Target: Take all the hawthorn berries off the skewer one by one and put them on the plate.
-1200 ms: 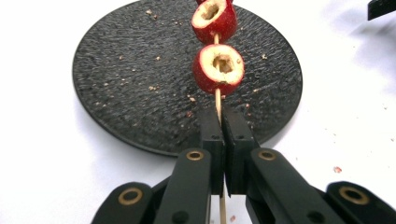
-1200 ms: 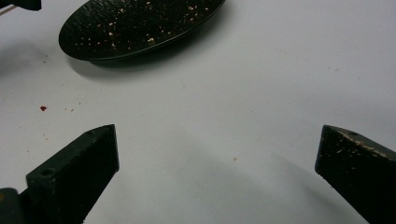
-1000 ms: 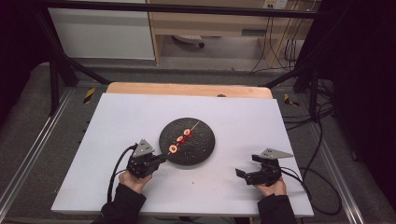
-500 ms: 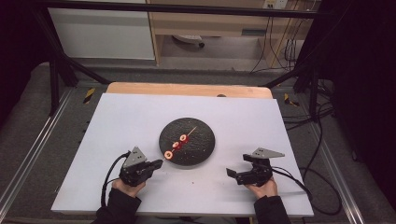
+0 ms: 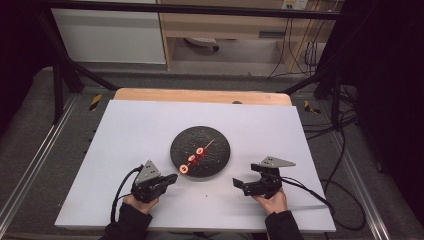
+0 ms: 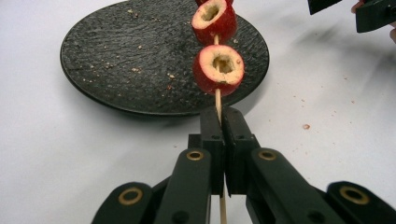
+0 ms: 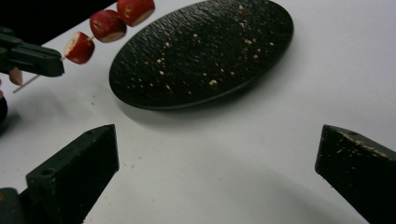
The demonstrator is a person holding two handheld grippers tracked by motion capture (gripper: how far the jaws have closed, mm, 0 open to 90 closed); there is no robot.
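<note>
Both hands have drawn back; left tongs [image 6: 223,122] pinch the skewer [image 6: 217,100] pointing away over the plate [image 5: 220,160], right tongs [image 7: 219,172] gape empty.

Bright overhead light whitens the table [image 5: 150,130], shadows fall soft, surroundings stay dark, perhaps slightly blurred
</note>
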